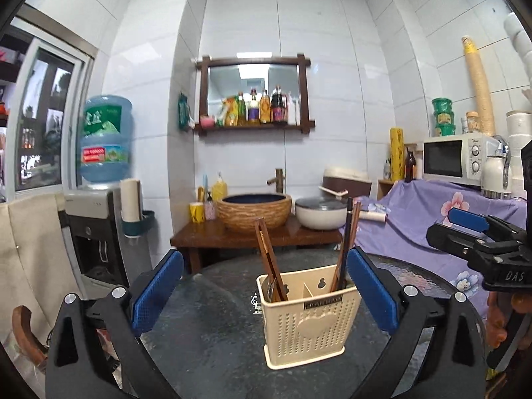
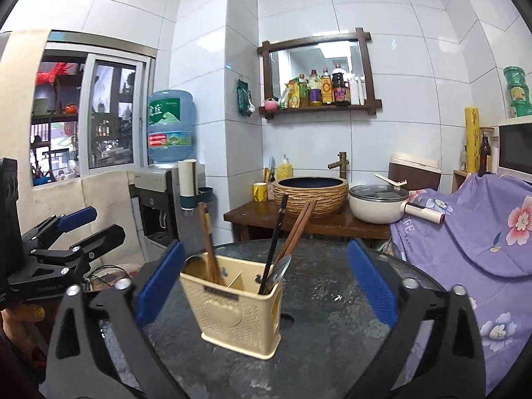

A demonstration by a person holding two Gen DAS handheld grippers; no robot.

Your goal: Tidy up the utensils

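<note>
Two compartments, one cream utensil holder (image 1: 307,316) on the dark round table (image 1: 206,332).
My left gripper (image 1: 265,294) and right gripper (image 2: 266,286) gape wide, holding nothing; brown chopsticks (image 1: 270,259) fill one side, chopsticks with a spoon (image 2: 279,271) the other.

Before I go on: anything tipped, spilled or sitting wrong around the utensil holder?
Nothing stands out. The cream utensil holder stands upright on the round glass table, with wooden chopsticks leaning in its left compartment and dark chopsticks in the right. No utensils lie loose on the tabletop. Both the left gripper and right gripper are open and empty.
</note>
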